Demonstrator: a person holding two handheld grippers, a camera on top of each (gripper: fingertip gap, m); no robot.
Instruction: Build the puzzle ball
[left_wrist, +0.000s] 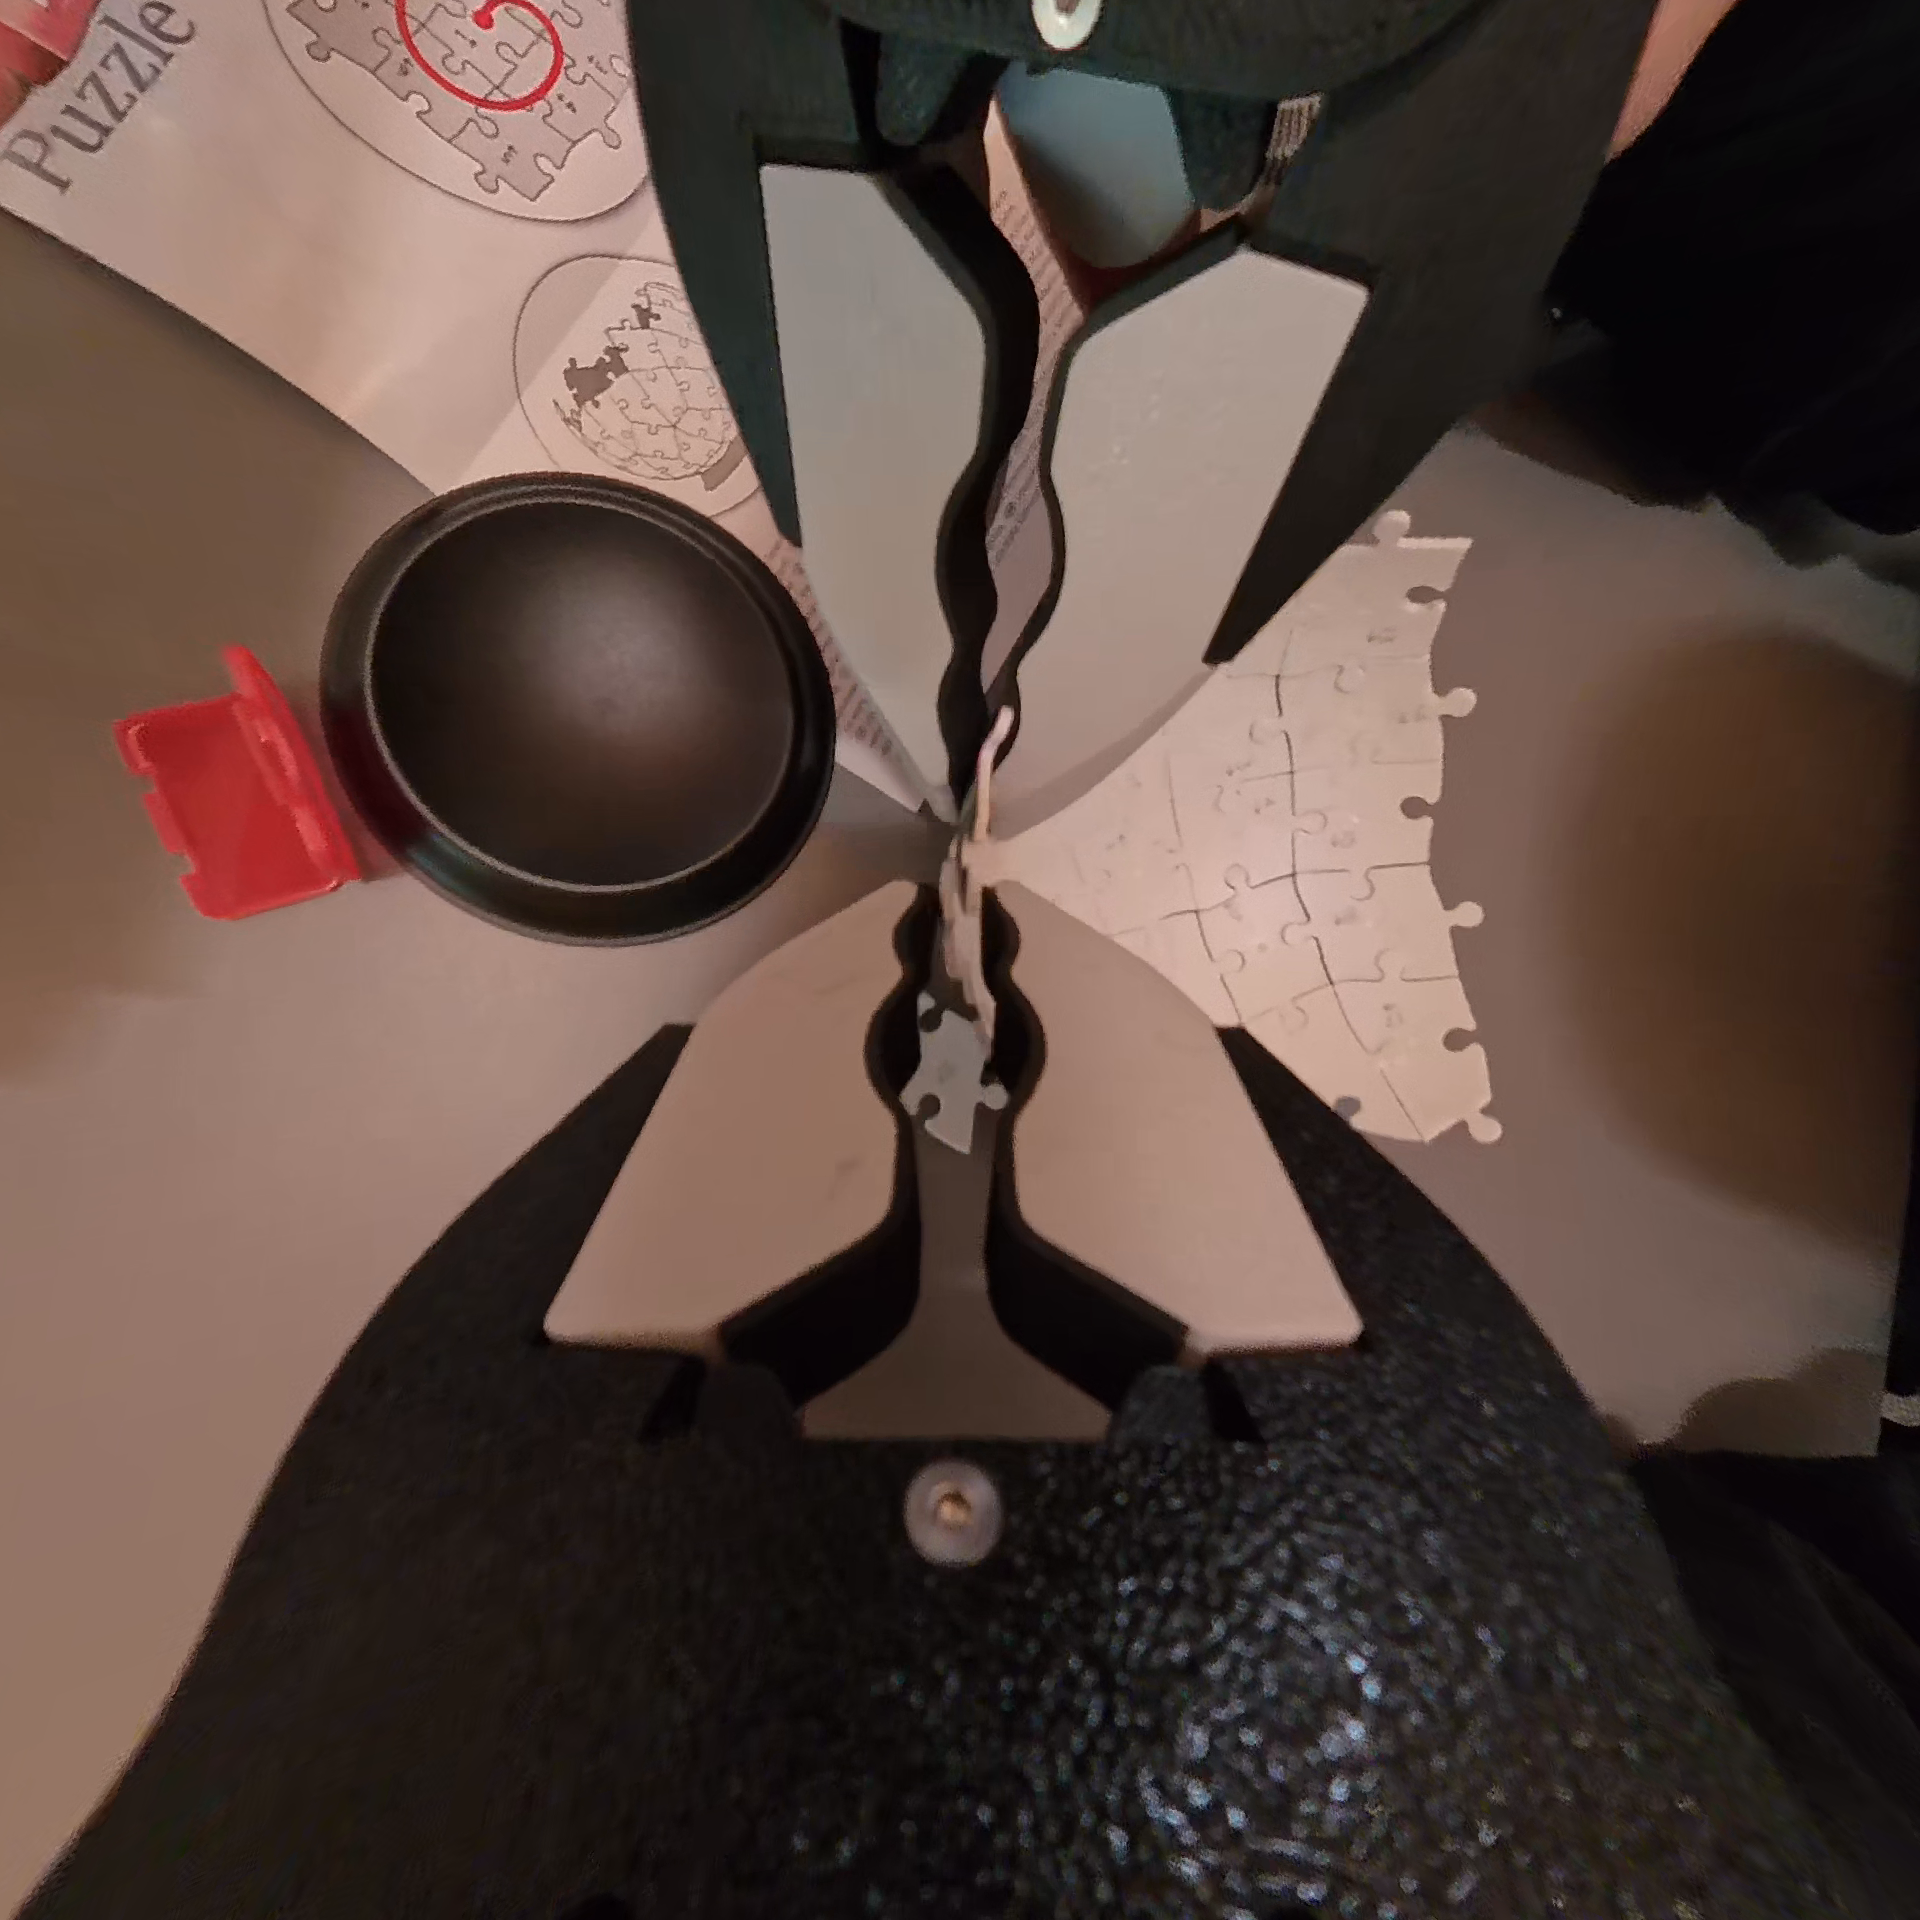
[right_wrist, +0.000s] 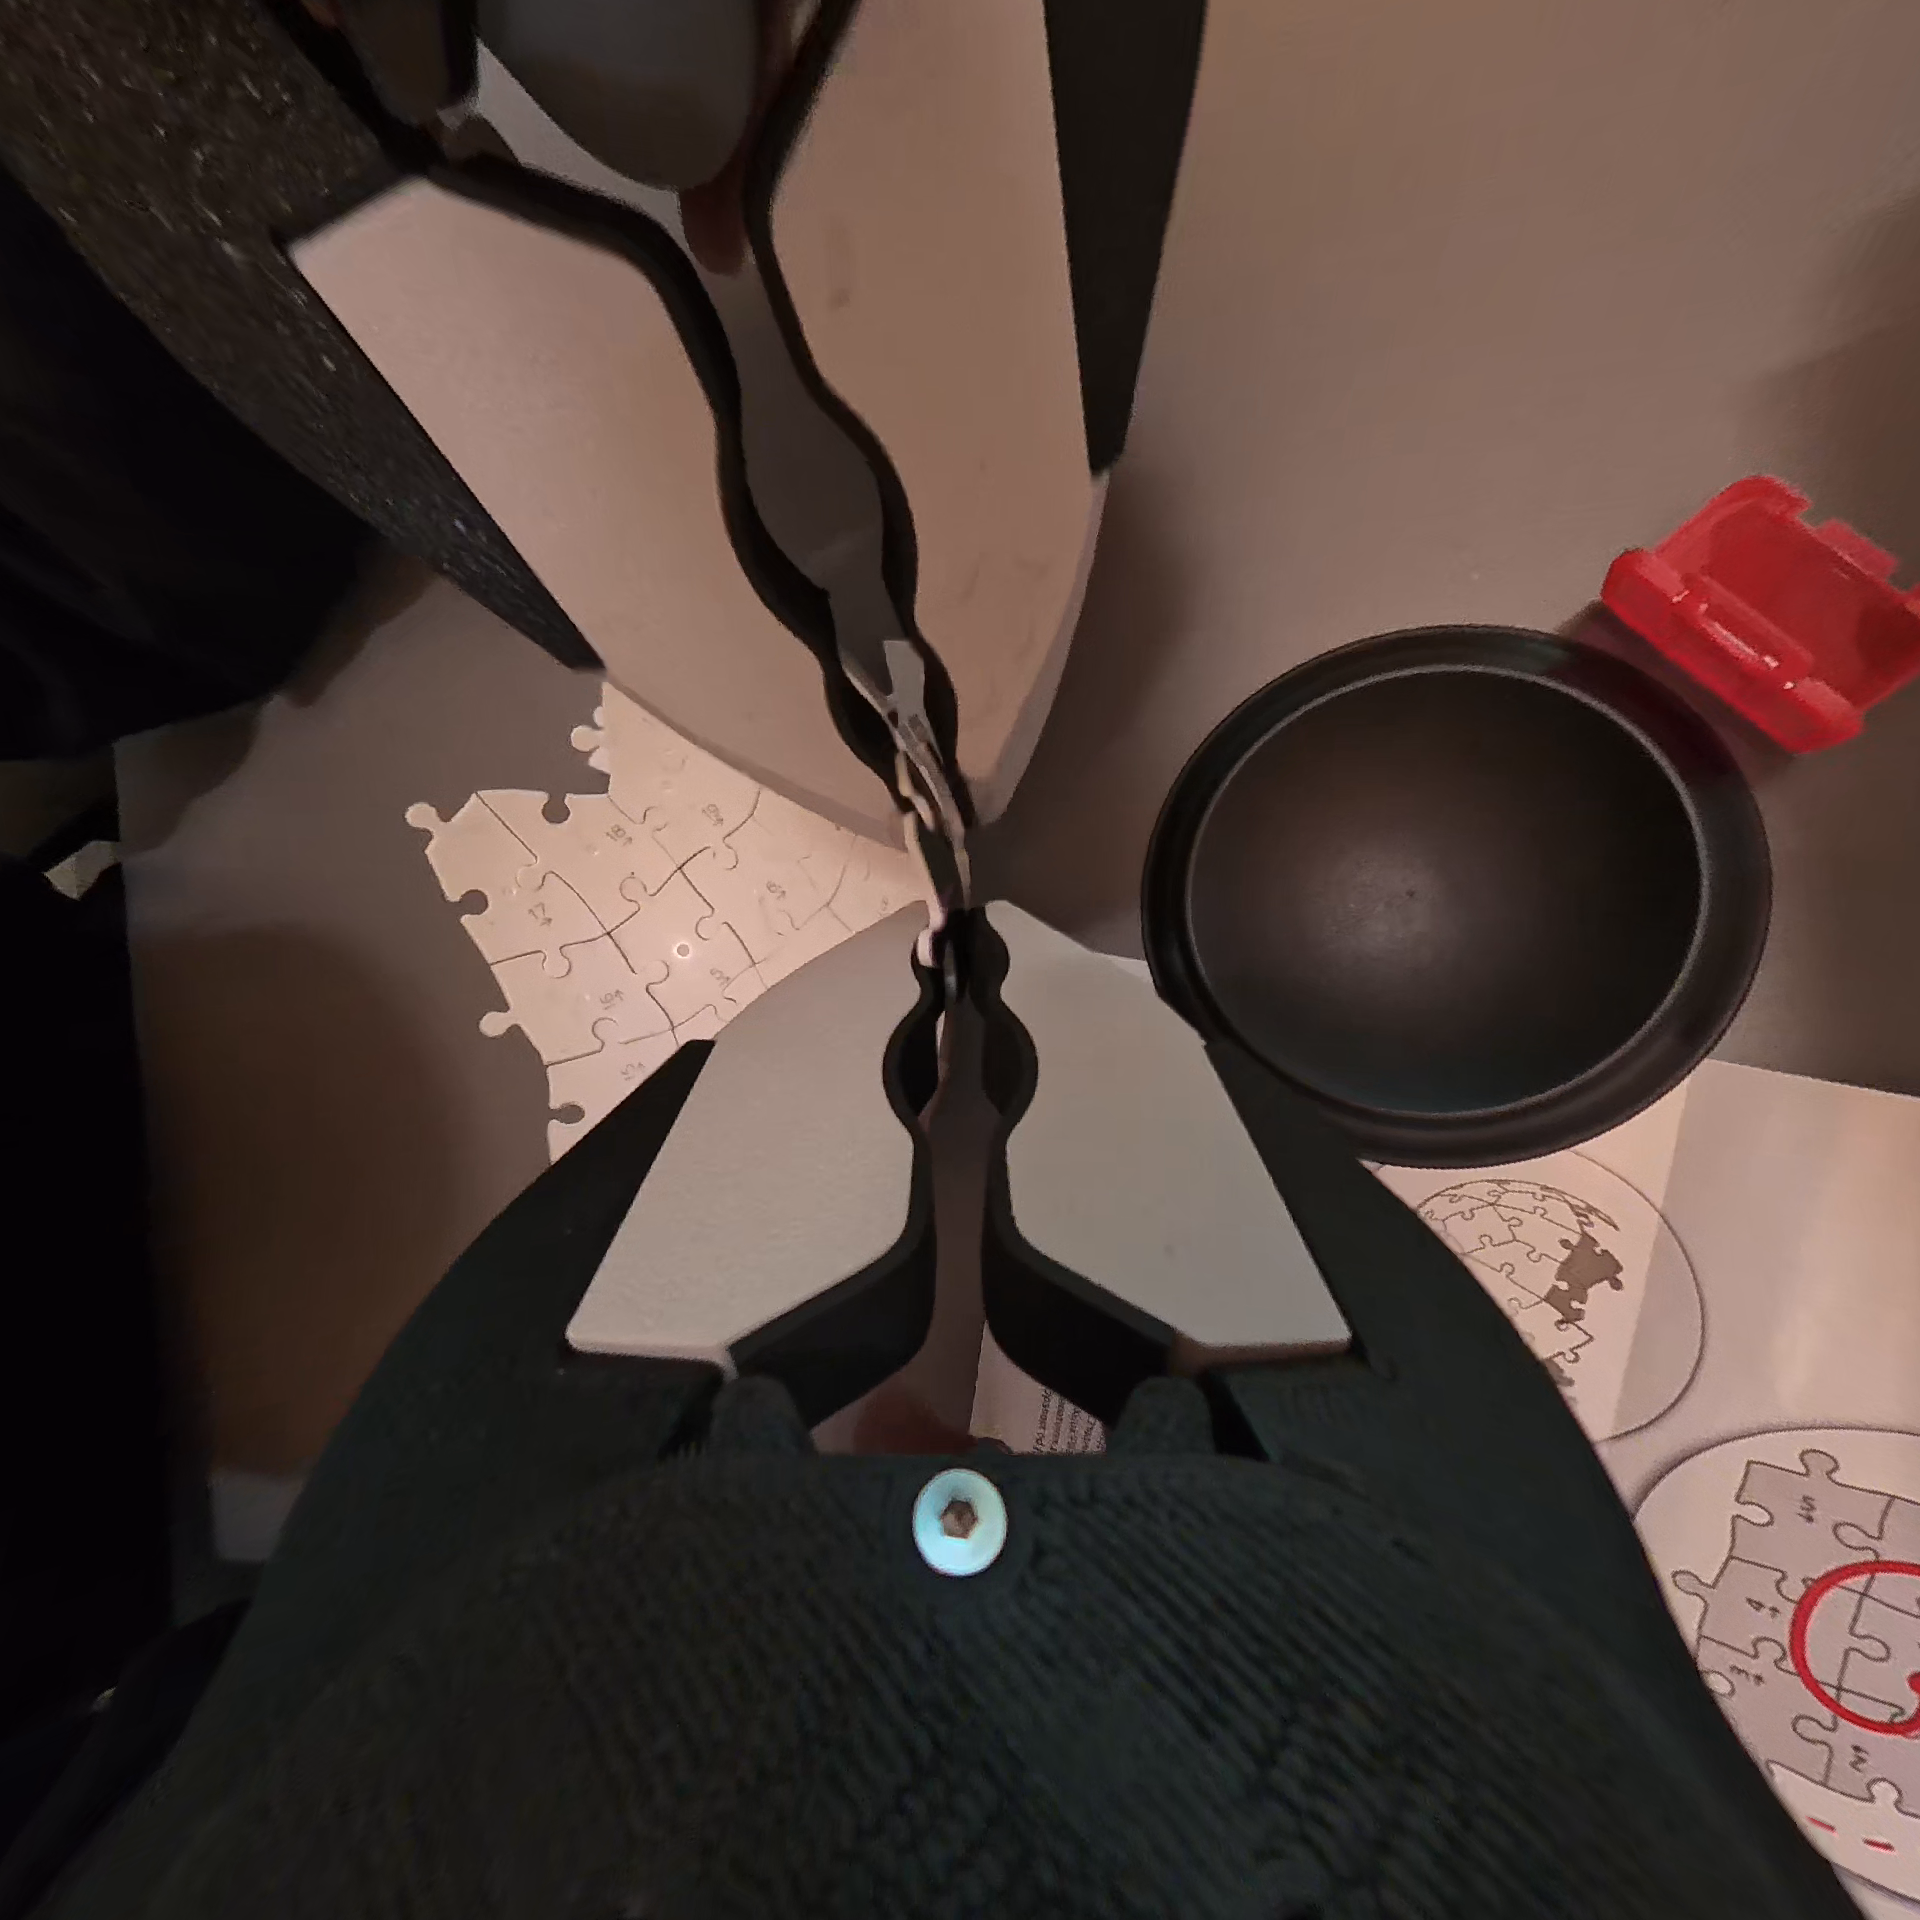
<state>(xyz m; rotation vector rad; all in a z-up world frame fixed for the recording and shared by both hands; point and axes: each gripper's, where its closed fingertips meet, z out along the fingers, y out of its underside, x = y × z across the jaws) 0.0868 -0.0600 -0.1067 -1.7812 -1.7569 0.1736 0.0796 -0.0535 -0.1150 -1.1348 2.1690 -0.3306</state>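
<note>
My left gripper (left_wrist: 961, 904) is shut on a pale puzzle piece (left_wrist: 951, 1081), held edge-on. My right gripper (right_wrist: 954, 925) is shut on another pale piece (right_wrist: 932, 948), of which only a sliver shows. The two grippers meet tip to tip above the table and their pieces touch. The right gripper shows at the top of the left wrist view (left_wrist: 971, 810). The left gripper shows at the top of the right wrist view (right_wrist: 930, 842). A curved, joined section of white numbered pieces (left_wrist: 1330, 862) lies flat on the table beneath them and also shows in the right wrist view (right_wrist: 623, 935).
A round black bowl-shaped stand (left_wrist: 577, 707) (right_wrist: 1455, 883) sits beside the grippers. A red plastic part (left_wrist: 234, 784) (right_wrist: 1766, 623) lies just beyond it. A printed instruction sheet (left_wrist: 364, 260) (right_wrist: 1766, 1455) lies under the stand's edge. The table is plain beige. The grippers are tip to tip, or close to it.
</note>
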